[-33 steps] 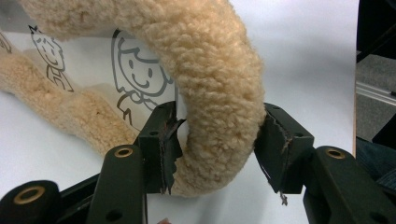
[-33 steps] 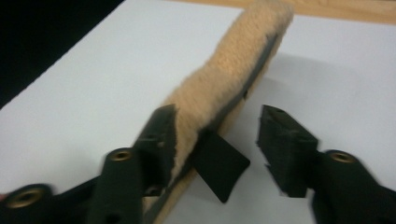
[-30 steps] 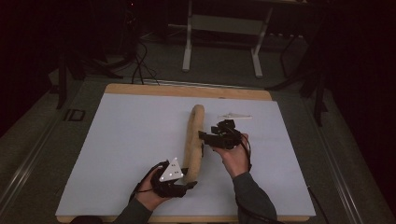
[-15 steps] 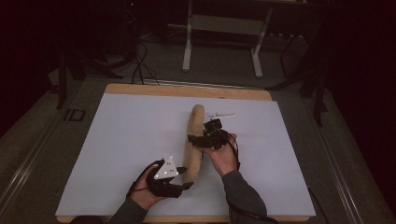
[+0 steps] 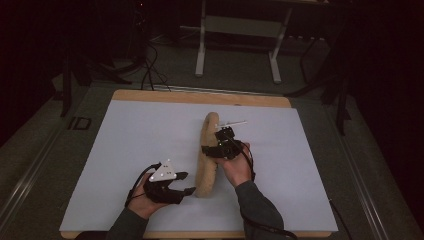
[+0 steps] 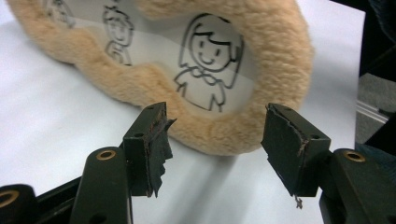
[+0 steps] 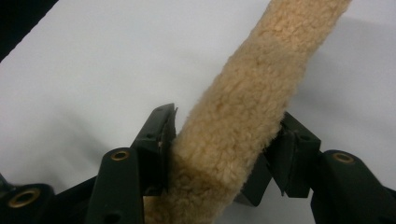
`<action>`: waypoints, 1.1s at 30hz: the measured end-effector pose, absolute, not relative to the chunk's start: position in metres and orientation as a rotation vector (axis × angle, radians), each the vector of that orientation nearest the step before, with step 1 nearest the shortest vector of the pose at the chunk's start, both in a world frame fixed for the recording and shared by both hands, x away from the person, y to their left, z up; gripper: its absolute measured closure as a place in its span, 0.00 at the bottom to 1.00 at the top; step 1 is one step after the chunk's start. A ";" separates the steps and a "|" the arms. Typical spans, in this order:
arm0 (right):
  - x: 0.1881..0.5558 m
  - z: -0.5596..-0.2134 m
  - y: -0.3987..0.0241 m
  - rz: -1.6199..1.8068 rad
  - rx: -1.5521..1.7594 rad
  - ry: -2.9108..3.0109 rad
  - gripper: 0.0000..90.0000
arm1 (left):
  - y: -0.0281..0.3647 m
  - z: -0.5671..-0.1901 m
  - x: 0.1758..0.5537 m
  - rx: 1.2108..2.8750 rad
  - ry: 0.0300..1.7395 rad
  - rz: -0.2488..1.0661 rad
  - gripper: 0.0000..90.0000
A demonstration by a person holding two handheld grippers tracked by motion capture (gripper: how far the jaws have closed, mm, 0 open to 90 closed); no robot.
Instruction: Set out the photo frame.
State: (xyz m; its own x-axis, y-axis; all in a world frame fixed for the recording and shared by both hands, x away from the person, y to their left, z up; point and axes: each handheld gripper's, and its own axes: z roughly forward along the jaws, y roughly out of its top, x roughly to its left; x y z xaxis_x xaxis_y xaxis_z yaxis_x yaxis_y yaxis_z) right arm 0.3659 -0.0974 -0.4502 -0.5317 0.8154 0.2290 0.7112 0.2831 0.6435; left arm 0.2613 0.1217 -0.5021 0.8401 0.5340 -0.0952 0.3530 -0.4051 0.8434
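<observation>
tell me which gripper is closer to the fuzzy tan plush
Right. The right gripper has just closed its jaws around the plush; the left gripper sits open just short of its end.

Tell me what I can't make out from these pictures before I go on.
- Fuzzy tan case: in the right gripper view the right hand-held gripper, closed on it, hides its sides; both ends are cut off.
- Drawings on the case's clear window: the left gripper view cuts the upper ones off at its top edge.
- Small white thing beyond the case: too small in the high view to identify.
</observation>
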 end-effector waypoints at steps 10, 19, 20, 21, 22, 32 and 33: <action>0.365 -0.448 -0.098 1.077 1.402 2.421 0.61 | 0.135 -0.501 0.267 2.008 0.715 0.261 0.46; 0.364 -0.448 -0.099 1.079 1.350 2.461 0.64 | 0.144 -0.500 0.271 2.002 0.752 0.289 0.46; 0.364 -0.448 -0.100 1.082 1.347 2.464 0.65 | 0.145 -0.499 0.271 1.997 0.760 0.291 0.46; 0.364 -0.448 -0.101 1.086 1.343 2.470 0.65 | 0.146 -0.499 0.271 1.993 0.766 0.294 0.46; 0.364 -0.448 -0.102 1.093 1.340 2.476 0.65 | 0.148 -0.499 0.272 1.992 0.769 0.298 0.46; 0.363 -0.449 -0.106 1.157 1.267 2.543 0.68 | 0.155 -0.499 0.275 1.980 0.819 0.317 0.48; 0.362 -0.448 -0.106 1.167 1.255 2.555 0.69 | 0.155 -0.499 0.275 1.980 0.825 0.318 0.49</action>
